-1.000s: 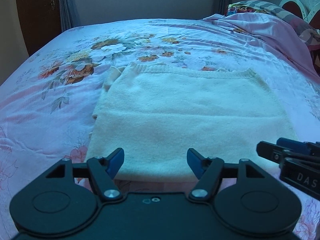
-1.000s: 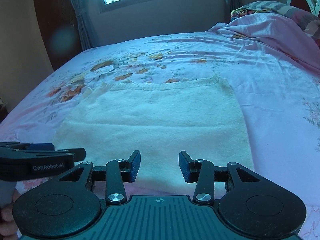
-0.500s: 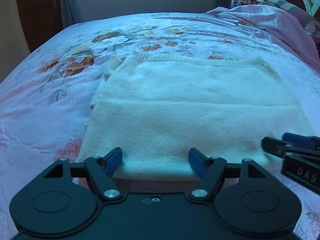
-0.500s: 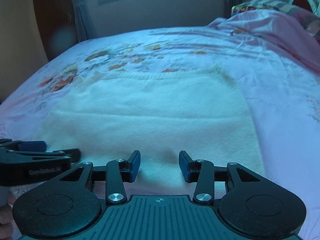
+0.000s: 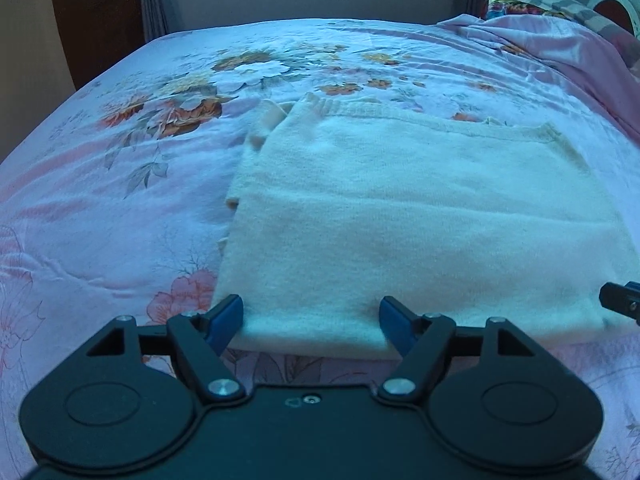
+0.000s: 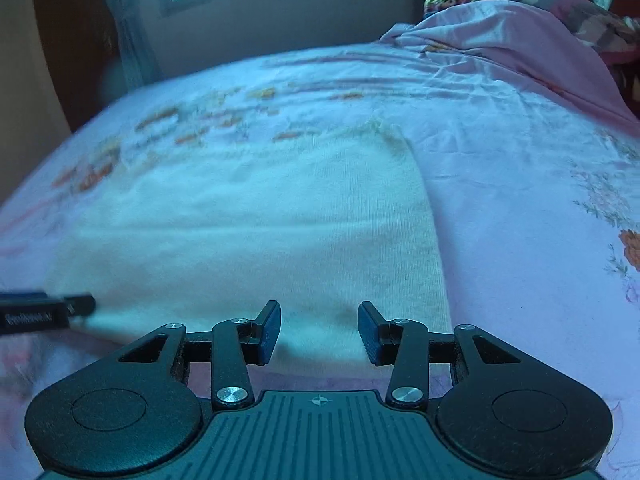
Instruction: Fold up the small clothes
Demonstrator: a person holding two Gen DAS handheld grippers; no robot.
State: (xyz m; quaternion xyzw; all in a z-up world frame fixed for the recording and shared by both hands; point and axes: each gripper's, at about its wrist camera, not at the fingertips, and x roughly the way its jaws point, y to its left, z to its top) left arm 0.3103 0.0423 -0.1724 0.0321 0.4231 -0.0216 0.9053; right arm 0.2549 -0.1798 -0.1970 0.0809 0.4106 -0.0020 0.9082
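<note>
The left gripper (image 5: 311, 322) stands spread, having just widened, over the near-left hem of the cream sweater (image 5: 420, 216), which lies flat on the bed (image 5: 100, 208). Soft, limp knit; take both near corners. The right gripper (image 6: 319, 332) stands spread at the near-right hem, holding nothing.

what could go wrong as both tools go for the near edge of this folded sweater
The left tool sits near the cream sweater's left corner; it could pinch only the top layer and undo the fold. Loose knit pokes out on that side and may trail. Either tool could also snag the floral bedsheet.
</note>
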